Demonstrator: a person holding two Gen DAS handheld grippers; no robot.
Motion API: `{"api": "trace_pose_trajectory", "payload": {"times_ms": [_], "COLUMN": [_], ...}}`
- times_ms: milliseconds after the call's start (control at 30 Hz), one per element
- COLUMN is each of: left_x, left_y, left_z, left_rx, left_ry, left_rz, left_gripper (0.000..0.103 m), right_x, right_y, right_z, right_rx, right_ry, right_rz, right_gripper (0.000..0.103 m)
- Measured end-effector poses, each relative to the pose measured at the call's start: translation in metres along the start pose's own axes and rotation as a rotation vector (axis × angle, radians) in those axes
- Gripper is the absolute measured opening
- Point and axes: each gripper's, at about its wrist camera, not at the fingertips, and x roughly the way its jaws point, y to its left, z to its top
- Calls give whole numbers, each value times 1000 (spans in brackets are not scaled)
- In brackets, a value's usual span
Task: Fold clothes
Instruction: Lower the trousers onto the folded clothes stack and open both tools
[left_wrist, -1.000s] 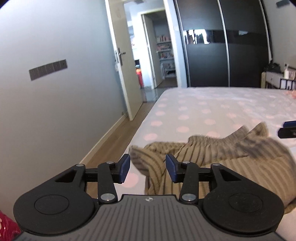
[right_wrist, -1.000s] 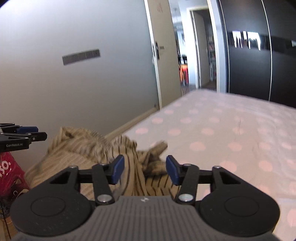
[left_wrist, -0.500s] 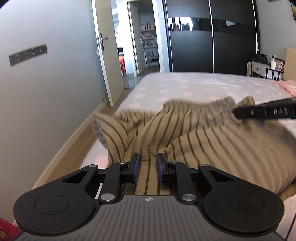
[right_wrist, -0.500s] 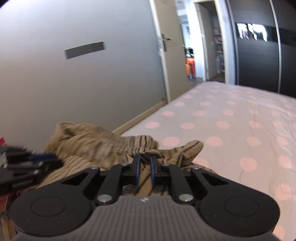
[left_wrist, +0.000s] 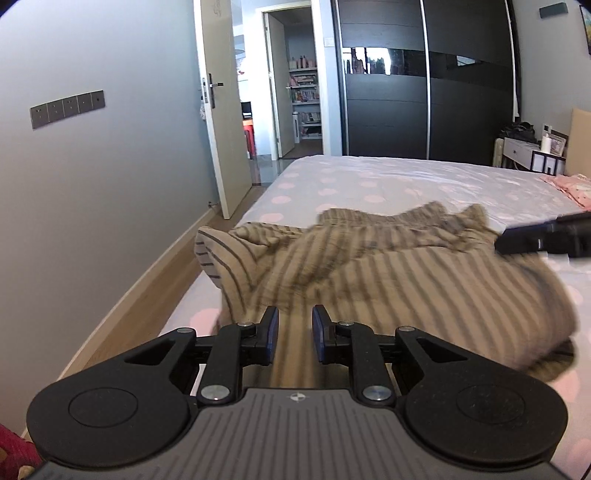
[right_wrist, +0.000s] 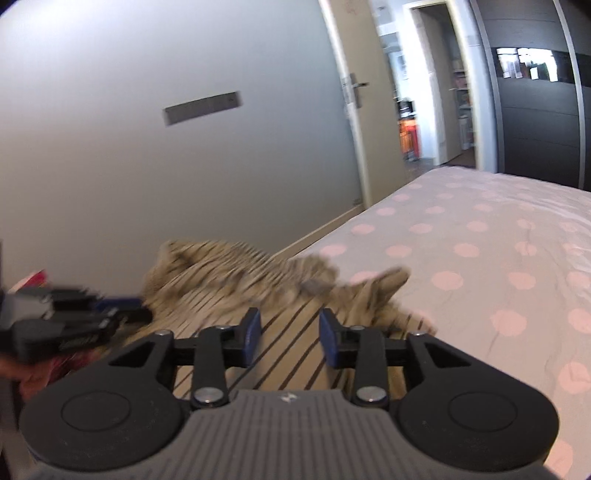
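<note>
A tan garment with dark stripes (left_wrist: 406, 280) lies bunched near the bed's foot corner, blurred by motion. My left gripper (left_wrist: 295, 332) sits at its near edge, the jaws narrow with a fold of the cloth between the blue pads. In the right wrist view the same garment (right_wrist: 236, 280) spreads under my right gripper (right_wrist: 290, 336), whose fingers stand apart with the cloth lying loose below them. The right gripper (left_wrist: 543, 240) also shows as a black bar at the garment's far right edge, and the left gripper (right_wrist: 74, 321) appears blurred at the left.
The bed (left_wrist: 388, 184) has a pale sheet with pink dots. A grey wall (left_wrist: 92, 184) and a strip of wooden floor (left_wrist: 147, 295) run along its left side. Beyond are an ajar door (left_wrist: 221, 129), a black wardrobe (left_wrist: 424, 92) and a bedside table (left_wrist: 524, 151).
The right gripper's fingers, pinched on the cloth half a second ago, have spread and the garment has dropped loose. The left gripper keeps its narrow grip. Both had closed on the cloth from open.
</note>
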Motion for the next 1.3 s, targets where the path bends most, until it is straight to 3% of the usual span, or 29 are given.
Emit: {"api": "trace_pose_trajectory", "payload": {"times_ms": [133,267,433,567,600,833,967,1133,1200,1300], "left_x": [-9,1,-31,-72,-83,-142,-175,-206,-214,-219], "left_y": [-27,-33,-33,-49,-56,-147,-209,-272,-294,-319], "left_z": [-9,-24,-19,-7,-4,21,37,50,46,32], "left_rx": [58,32,-8,5,13,125,186,161,146,119], "left_ry": [56,137,105,53,30,-70,-149,-172,-180,-202], "left_rz": [28,92,112,112,105,5,-72,-191,-231,-231], "left_gripper": [18,18,22,36,44,55,71,75,75,77], "right_x": [-21,-25,-53,-101,-115,-216,-278,-349,-373,-389], "right_y": [24,26,21,15,12,-3,-10,-12,-13,-15], "right_z": [-28,-50,-52,-54,-55,-72,-83,-101,-111,-135], "right_rx": [-120,-118,-82,-98,-100,-156,-174,-186,-175,-124], "right_ry": [27,70,82,62,54,20,-50,-125,-154,-166], "right_rz": [-33,-81,-95,-105,-104,-156,-211,-276,-313,-373], "right_gripper": [33,30,34,41,44,56,72,81,90,92]}}
